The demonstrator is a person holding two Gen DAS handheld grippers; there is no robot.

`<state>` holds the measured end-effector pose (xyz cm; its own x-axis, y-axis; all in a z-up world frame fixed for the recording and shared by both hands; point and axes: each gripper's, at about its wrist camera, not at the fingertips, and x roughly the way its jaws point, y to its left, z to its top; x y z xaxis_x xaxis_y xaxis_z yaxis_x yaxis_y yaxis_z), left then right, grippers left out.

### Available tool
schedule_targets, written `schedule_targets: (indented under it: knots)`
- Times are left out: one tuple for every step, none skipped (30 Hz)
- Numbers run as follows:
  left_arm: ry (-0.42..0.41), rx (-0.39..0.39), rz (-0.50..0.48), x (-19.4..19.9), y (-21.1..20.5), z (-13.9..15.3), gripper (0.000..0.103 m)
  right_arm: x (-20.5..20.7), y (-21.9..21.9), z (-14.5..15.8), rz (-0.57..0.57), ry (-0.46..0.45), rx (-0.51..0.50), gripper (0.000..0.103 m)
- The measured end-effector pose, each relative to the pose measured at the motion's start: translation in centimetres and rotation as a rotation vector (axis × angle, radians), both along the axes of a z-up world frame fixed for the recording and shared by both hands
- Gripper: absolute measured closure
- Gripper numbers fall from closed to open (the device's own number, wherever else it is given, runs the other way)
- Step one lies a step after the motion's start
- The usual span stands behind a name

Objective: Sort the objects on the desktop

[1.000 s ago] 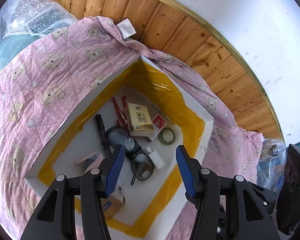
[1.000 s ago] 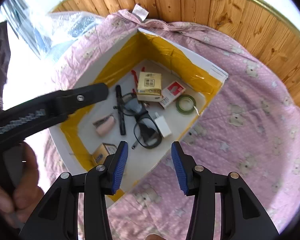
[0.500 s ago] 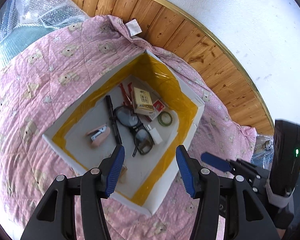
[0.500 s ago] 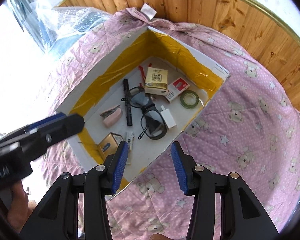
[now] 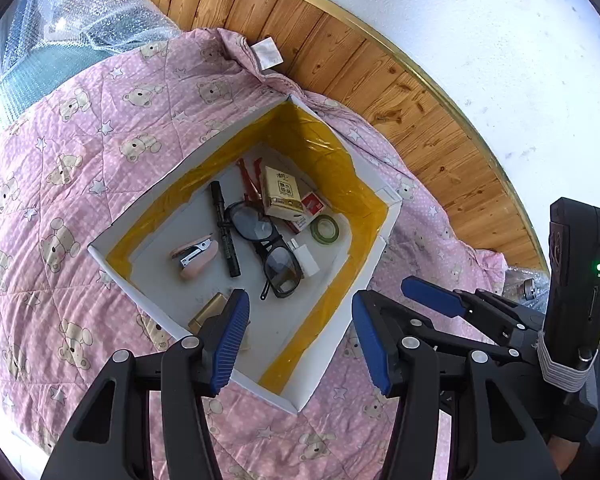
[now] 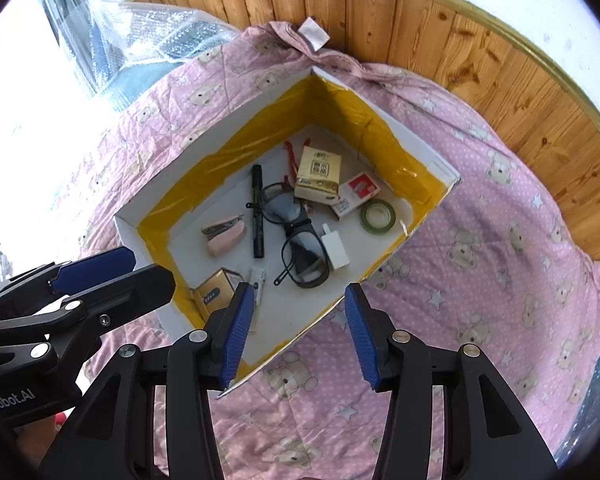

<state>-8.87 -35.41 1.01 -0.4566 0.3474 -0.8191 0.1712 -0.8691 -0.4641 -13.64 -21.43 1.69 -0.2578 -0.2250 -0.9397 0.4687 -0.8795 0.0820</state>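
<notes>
A white box with yellow-taped walls (image 5: 384, 196) (image 6: 432, 160) lies on a pink quilt. Inside it are black glasses (image 5: 268, 248) (image 6: 296, 236), a pink stapler (image 5: 196, 256) (image 6: 224, 234), a black pen (image 5: 224, 232) (image 6: 257, 212), a beige carton (image 5: 281, 194) (image 6: 318, 176), a red-and-white pack (image 5: 310, 210) (image 6: 356, 194), a green tape roll (image 5: 326, 229) (image 6: 377, 217), a white charger (image 5: 306, 258) (image 6: 334, 248), red pliers (image 5: 247, 176) and a gold box (image 5: 208, 314) (image 6: 216, 290). My left gripper (image 5: 298, 344) and right gripper (image 6: 296, 332) both hover open above the box's near edge, holding nothing.
The pink bear-print quilt (image 5: 80, 140) (image 6: 500, 260) covers the surface all round the box. Bubble wrap (image 5: 80, 20) (image 6: 148, 36) lies at the far left. A wooden panel (image 5: 400, 80) and white wall stand behind. The right gripper's body (image 5: 500, 320) shows beside the left one.
Both grippers have pulled back and up from the box, so it looks smaller and more quilt shows. Both stayed open. Nothing in the box has moved.
</notes>
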Motion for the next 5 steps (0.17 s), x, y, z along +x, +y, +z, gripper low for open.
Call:
schedule_targets:
  knots:
    - [0.003,-0.001,0.002,0.03,-0.01,0.08,0.048,0.00,-0.04,0.07,0.002,0.007,0.004,0.053]
    - [0.004,-0.002,0.005,0.04,-0.08,0.16,0.048,0.00,-0.07,0.08,0.005,0.009,0.006,0.053]
    - [0.006,0.000,0.010,0.08,-0.18,0.22,0.048,-0.05,-0.06,0.05,0.004,0.007,0.006,0.053]
    - [0.006,0.003,0.011,0.10,-0.33,0.27,0.048,-0.14,-0.03,0.01,0.005,0.005,0.007,0.053]
    - [0.005,0.006,0.014,0.14,-0.46,0.29,0.048,-0.15,-0.02,-0.02,0.004,0.003,0.010,0.053]
